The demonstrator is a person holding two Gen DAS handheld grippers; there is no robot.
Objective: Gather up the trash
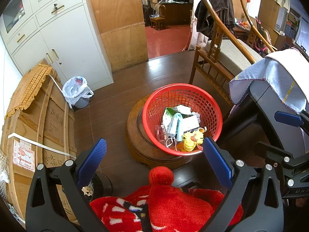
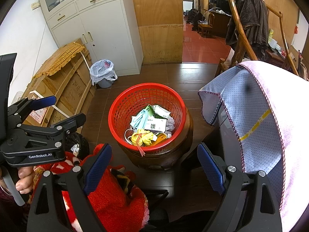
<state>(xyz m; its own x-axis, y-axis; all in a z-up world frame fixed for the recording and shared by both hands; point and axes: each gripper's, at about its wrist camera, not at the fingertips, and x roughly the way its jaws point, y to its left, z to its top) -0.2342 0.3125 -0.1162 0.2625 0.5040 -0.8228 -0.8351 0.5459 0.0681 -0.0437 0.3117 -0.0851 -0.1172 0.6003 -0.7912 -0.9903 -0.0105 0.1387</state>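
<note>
Dark wooden flooring carries one round wooden stool (image 2: pixel 164 156) with one red basket (image 2: pixel 119 104) on top, holding one blue face mask (image 2: pixel 140 118), one yellow bundle (image 2: pixel 143 137) and perhaps three paper packets. Both claws, left gripper (image 1: pixel 154 156) and right gripper (image 2: pixel 154 166), hang spread and empty, near side of the basket. One bag-lined bin (image 2: pixel 103 73) stands far left; a draped cloth (image 2: pixel 256 112) crowds the right

Dark wood floor (image 1: pixel 119 89), white cabinet (image 1: pixel 63 38), wooden chair (image 1: pixel 218 58), red-tiled room beyond
</note>
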